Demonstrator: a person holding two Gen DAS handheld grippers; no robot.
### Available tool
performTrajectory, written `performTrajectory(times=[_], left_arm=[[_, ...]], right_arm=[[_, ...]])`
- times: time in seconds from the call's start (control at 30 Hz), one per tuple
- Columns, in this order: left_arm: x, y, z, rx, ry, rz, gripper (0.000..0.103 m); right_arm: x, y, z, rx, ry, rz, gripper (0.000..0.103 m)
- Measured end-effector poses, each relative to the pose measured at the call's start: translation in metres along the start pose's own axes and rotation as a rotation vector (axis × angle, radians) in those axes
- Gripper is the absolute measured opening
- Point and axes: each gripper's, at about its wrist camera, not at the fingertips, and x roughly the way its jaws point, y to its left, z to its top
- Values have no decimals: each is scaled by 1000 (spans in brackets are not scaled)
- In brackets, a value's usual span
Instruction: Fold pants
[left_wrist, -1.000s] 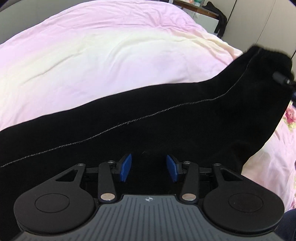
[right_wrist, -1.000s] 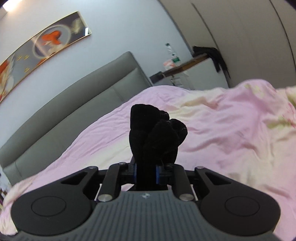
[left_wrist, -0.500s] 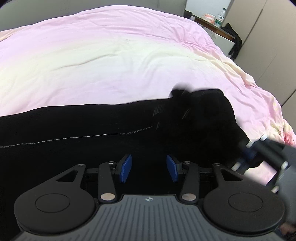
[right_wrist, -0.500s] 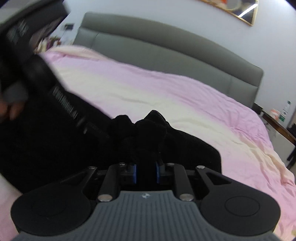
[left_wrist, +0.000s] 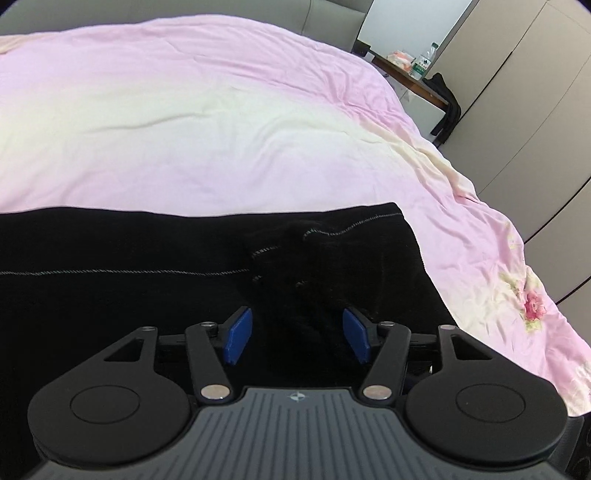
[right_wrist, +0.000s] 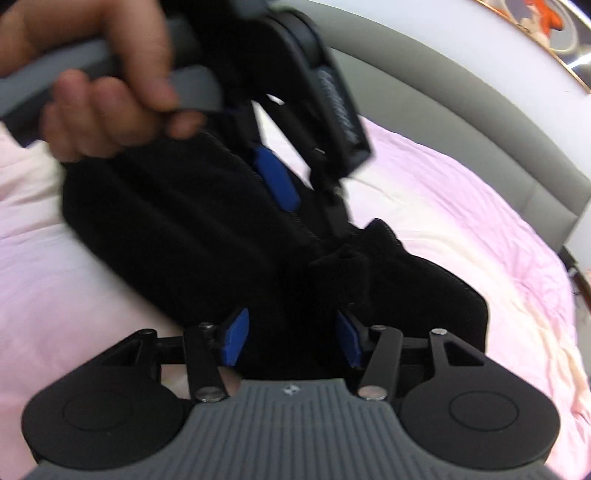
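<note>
Both your tools, left (left_wrist: 297, 336) and right (right_wrist: 291, 339), are spread; black pants (left_wrist: 147, 258) ahead lie bunched, so the fold risks creasing.

The pants (left_wrist: 147, 258) are matt black cloth with a soft, faintly napped look and pale stitched seams. At twelve o'clock the bedspread (left_wrist: 221, 122) is smooth, lightly creased pink-and-cream cloth. The left gripper (left_wrist: 297, 334) looks like matt black plastic with blue pads (left_wrist: 238, 334) and shiny metal pins.
</note>
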Motion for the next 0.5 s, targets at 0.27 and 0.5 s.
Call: performTrajectory(times=[0.27,0.5], left_arm=[[11,-11,3,-56,28,-46,67],[4,-4,8,-170,9,-110,81]], right_arm=[[-36,-41,1,221,-70,0,51],[-40,-85,-27,324,62,-194,46]])
